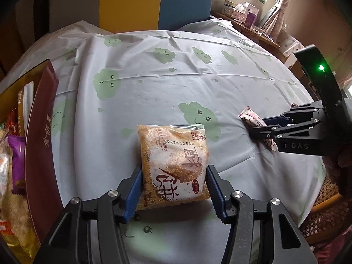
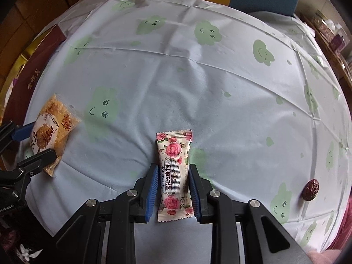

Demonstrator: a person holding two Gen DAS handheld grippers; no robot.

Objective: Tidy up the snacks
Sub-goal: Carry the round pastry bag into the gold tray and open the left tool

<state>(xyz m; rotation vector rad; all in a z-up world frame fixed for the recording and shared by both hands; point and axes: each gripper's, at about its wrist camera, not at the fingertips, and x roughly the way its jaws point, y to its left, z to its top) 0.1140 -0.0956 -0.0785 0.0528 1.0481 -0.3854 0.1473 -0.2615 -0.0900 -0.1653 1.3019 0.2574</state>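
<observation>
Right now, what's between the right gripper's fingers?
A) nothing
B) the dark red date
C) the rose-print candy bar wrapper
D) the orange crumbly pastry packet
C: in the right wrist view the rose-print candy bar wrapper lies lengthwise between the blue pads of the right gripper, while the orange pastry packet sits over at the left gripper and the date lies apart on the tablecloth.

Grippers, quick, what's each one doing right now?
Left gripper: closed on the orange crumbly pastry packet.
Right gripper: closed on the rose-printed white candy wrapper.
</observation>
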